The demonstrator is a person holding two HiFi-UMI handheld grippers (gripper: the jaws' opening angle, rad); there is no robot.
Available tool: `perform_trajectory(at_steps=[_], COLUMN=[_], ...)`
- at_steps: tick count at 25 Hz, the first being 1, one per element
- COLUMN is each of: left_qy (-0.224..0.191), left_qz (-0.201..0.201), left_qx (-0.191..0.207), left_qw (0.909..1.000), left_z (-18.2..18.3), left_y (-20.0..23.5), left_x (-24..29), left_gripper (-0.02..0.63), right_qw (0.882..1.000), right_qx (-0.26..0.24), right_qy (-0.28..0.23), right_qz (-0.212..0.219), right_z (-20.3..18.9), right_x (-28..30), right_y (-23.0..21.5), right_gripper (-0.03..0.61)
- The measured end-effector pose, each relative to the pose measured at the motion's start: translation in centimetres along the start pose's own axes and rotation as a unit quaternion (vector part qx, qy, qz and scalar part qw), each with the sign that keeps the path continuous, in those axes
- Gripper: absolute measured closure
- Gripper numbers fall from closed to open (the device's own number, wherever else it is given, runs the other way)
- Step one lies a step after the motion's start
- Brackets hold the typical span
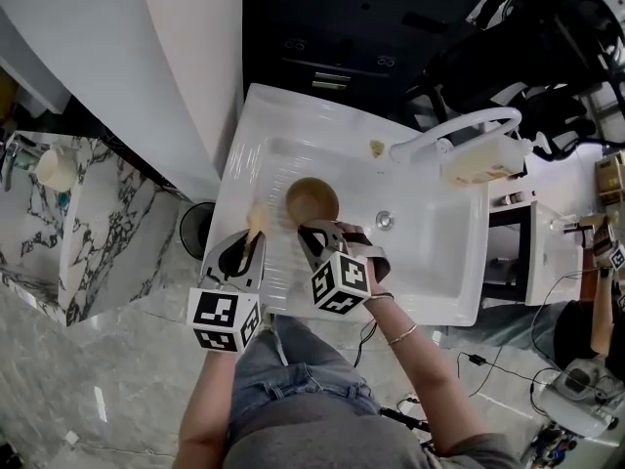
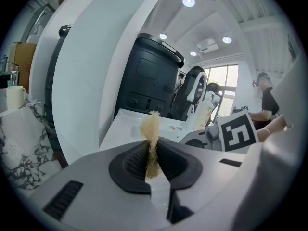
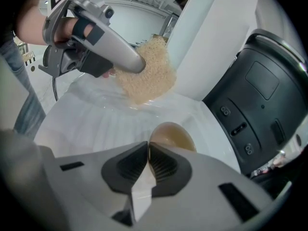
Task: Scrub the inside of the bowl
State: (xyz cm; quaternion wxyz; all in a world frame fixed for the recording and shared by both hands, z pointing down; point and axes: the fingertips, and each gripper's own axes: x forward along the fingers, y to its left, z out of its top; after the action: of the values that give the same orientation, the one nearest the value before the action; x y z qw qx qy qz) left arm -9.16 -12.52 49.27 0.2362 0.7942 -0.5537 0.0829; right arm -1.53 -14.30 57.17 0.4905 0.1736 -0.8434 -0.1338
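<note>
- Jaws of the right gripper [image 3: 148, 161] are pressed together on the near rim of the tan round bowl [image 3: 173, 134], which sits just beyond them over the white rectangular sink [image 1: 430, 252].
- The left gripper [image 2: 152, 153] is clamped on a tan fibrous scrub pad [image 2: 151, 129], held just beside the bowl's left edge.
- The head view shows the bowl's [image 1: 312, 201] opening facing up; the right gripper view alone shows the pad's [image 3: 147, 76] broad face.
- A curved white faucet [image 1: 459, 127] stands at the sink's far side, with grey marble flooring [image 1: 59, 223] to the left.
</note>
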Motion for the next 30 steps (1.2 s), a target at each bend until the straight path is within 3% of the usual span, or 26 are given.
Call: perform_trajectory(at_steps=[8,10,13,20,26,30], left_qy=[-0.011,-0.014,-0.019,-0.025,-0.031,-0.033], left_qz=[-0.005,-0.009,-0.016,-0.034,-0.049,-0.06], left_qx=[0.017,0.025,0.037,0.066,0.087,0.103], left_qw=[0.9998,0.9996,0.999,0.9969,0.9945,0.9924], left_z=[0.8,1.1,1.7,2.4,3.1,3.2], left_y=[-0.8,-1.1,-1.6,-2.8,-4.3,-5.2], left_x=[-0.9,-1.2,-1.6,-2.7,-3.2,-3.7], left_gripper=[0.568,0.568,0.568,0.568,0.568,0.568], right_qw=[0.999,0.998,0.987,0.929,0.871,0.818], right_qx=[0.014,0.044,0.131,0.313,0.406,0.469], right_qy=[-0.03,-0.048,-0.095,-0.196,-0.268,-0.323], right_qz=[-0.024,-0.022,-0.006,0.033,0.061,0.083], right_z=[0.6,0.9,1.5,1.7,2.2,2.4], right_x=[-2.6,-3.6,-5.5,-9.1,-11.8,-13.2], right_y=[-0.3,-0.3,-0.5,-0.9,-1.6,-2.1], right_gripper=[0.555,0.555,0.555,0.555,0.556,0.555])
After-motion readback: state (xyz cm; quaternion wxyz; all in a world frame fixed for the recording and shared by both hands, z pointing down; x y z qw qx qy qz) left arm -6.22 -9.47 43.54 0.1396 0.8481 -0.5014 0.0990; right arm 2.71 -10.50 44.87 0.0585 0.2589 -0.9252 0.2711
